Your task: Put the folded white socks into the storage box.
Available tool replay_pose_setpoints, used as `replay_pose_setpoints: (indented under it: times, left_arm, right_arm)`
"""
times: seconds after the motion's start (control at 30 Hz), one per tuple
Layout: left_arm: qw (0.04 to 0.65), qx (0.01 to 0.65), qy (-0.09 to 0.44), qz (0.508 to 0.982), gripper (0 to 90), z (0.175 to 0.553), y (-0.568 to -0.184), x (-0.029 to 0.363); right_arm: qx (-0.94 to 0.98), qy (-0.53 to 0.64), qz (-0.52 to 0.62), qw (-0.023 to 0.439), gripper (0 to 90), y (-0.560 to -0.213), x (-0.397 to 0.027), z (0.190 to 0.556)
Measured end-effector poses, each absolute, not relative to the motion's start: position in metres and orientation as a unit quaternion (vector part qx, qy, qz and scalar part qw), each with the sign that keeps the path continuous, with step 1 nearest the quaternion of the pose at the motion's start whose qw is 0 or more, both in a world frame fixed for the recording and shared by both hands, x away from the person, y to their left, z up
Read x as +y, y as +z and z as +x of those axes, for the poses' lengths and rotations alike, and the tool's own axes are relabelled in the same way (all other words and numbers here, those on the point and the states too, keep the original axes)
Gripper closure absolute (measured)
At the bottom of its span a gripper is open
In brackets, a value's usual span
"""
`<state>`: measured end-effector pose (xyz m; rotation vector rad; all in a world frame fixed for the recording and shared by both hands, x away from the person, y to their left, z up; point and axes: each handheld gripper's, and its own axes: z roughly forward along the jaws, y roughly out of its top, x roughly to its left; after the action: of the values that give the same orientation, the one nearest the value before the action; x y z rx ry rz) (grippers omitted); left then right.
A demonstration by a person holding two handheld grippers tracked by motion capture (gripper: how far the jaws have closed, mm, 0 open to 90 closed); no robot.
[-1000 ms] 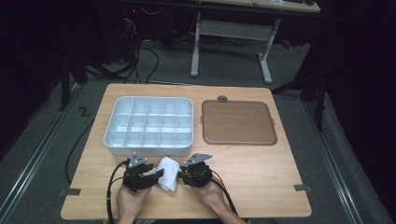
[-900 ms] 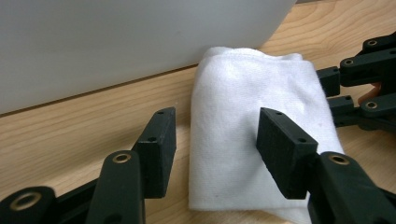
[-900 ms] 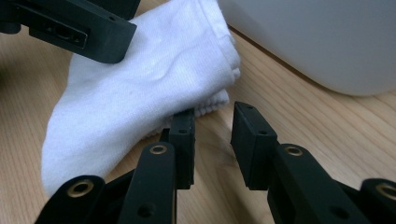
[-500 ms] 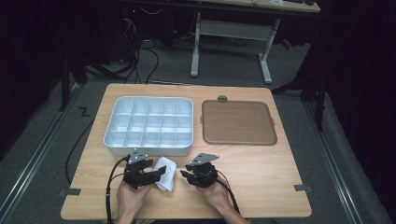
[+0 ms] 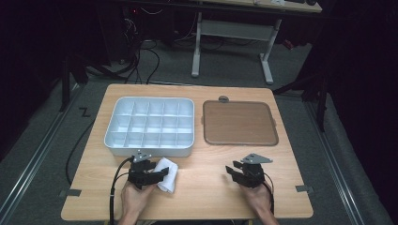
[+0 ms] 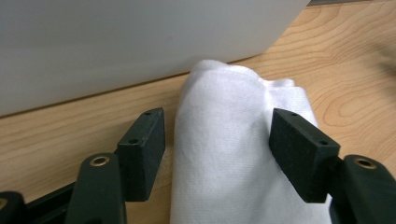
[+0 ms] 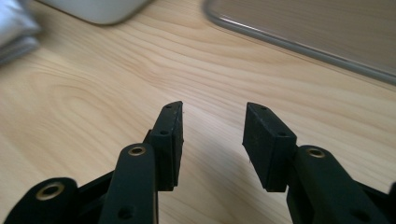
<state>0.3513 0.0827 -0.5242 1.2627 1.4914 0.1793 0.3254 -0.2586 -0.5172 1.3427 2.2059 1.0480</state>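
The folded white cloth lies on the wooden table near its front edge, just in front of the white compartment tray; in the left gripper view the cloth runs up to the tray's front wall. The left gripper straddles the cloth, its jaws spread to either side. The left pad stands off the fabric by a narrow gap, and the right pad sits right at the cloth's edge, so there is no pinch. These jaws have just been opening, with the cloth between them.

The right gripper hovers over bare wood well apart from the cloth, in front of the brown tray. In the right gripper view its jaws stand apart with nothing between them, and they too have just been opening.

Every cell of the compartment tray that shows is empty. The brown tray beside it has a flat, bare surface inside a grey rim.
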Motion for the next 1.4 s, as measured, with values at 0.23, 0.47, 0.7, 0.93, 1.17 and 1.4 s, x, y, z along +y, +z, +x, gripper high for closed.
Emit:
replay_pose_setpoints:
  times: [0.23, 0.47, 0.7, 0.93, 1.17, 1.4]
  left_arm:
    - [0.562, 0.633, 0.063, 0.528, 41.6, 0.350, -0.528, 0.082]
    - [0.566, 0.630, 0.061, 0.527, 47.9, 0.347, -0.529, 0.081]
    - [0.569, 0.628, 0.061, 0.528, 51.6, 0.345, -0.529, 0.081]
    - [0.568, 0.629, 0.057, 0.528, 60.1, 0.345, -0.528, 0.080]
    - [0.564, 0.620, 0.065, 0.542, 66.5, 0.344, -0.526, 0.079]
    - [0.564, 0.613, 0.072, 0.549, 70.0, 0.342, -0.524, 0.077]
  right_arm:
    - [0.750, 0.360, 0.516, 0.207, 56.4, -0.519, -0.300, 0.319]
    - [0.733, 0.345, 0.541, 0.226, 54.7, -0.524, -0.328, 0.316]
    - [0.733, 0.330, 0.546, 0.235, 51.8, -0.530, -0.336, 0.314]
    - [0.739, 0.316, 0.541, 0.247, 47.3, -0.531, -0.332, 0.314]
    - [0.738, 0.316, 0.543, 0.246, 46.2, -0.531, -0.331, 0.314]
    - [0.738, 0.315, 0.544, 0.246, 45.7, -0.531, -0.331, 0.314]
